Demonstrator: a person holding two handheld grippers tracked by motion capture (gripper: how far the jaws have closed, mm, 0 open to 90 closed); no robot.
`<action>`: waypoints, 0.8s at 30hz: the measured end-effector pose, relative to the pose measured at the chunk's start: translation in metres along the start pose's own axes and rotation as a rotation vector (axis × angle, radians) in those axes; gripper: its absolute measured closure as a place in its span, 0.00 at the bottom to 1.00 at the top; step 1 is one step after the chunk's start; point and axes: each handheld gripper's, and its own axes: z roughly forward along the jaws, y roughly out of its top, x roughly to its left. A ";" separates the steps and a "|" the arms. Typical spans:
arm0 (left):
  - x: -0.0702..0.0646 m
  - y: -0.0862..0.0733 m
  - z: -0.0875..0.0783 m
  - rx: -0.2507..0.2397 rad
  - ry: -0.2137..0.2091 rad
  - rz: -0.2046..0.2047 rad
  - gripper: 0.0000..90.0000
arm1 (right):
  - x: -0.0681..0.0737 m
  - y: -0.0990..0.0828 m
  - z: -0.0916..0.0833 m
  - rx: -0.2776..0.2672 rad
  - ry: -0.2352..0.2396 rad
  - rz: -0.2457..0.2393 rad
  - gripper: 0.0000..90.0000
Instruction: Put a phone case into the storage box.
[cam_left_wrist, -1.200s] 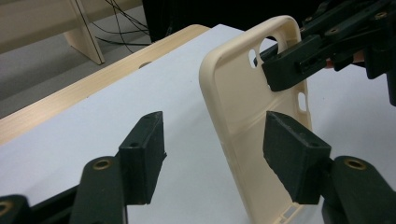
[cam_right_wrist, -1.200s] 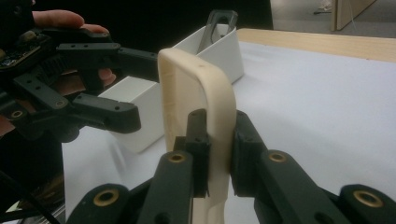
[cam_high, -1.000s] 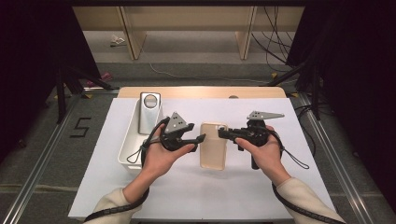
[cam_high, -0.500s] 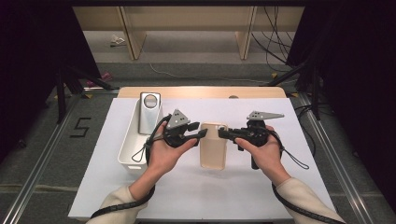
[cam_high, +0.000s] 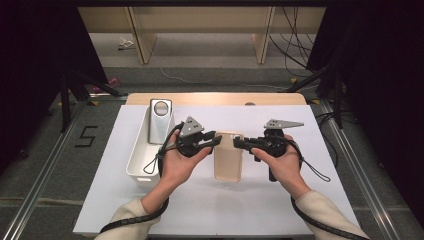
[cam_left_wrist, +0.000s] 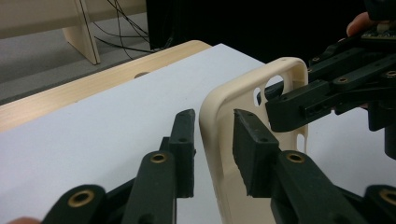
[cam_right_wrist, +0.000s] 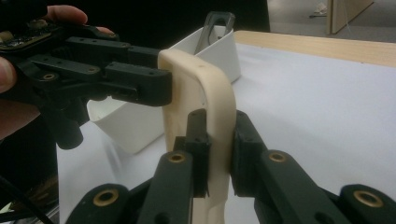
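A cream phone case (cam_high: 228, 160) is held on edge over the white table sheet, between the two hands. My right gripper (cam_high: 236, 144) is shut on its right rim, and the pads pinch the wall of the case (cam_right_wrist: 201, 84) in the right gripper view (cam_right_wrist: 220, 119). My left gripper (cam_high: 218, 139) straddles the opposite rim (cam_left_wrist: 212, 121). Its jaws have just been closing with the rim between them, and thin gaps still show beside each pad (cam_left_wrist: 215, 119). The right gripper (cam_left_wrist: 327, 88) shows beyond the case in the left gripper view.
A white oblong bin (cam_high: 142, 160) stands at the left of the sheet with a grey flat object with a round hole (cam_high: 160, 117) leaning in it. The bin (cam_right_wrist: 215, 56) is just behind the case. A wooden table edge (cam_high: 215, 98) runs along the back.
The left gripper's jaws have narrowed around the case's left rim. Both hands and the case have stayed where they were.
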 end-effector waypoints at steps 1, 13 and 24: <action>0.000 0.000 0.000 0.002 0.001 0.001 0.79 | 0.000 0.000 0.000 0.000 0.000 0.000 0.89; 0.000 -0.002 -0.001 -0.016 0.024 -0.022 0.91 | 0.000 -0.001 0.001 0.001 -0.006 -0.011 0.89; -0.003 -0.002 -0.003 -0.037 0.043 -0.010 0.92 | 0.001 0.000 0.001 0.005 -0.017 -0.033 0.85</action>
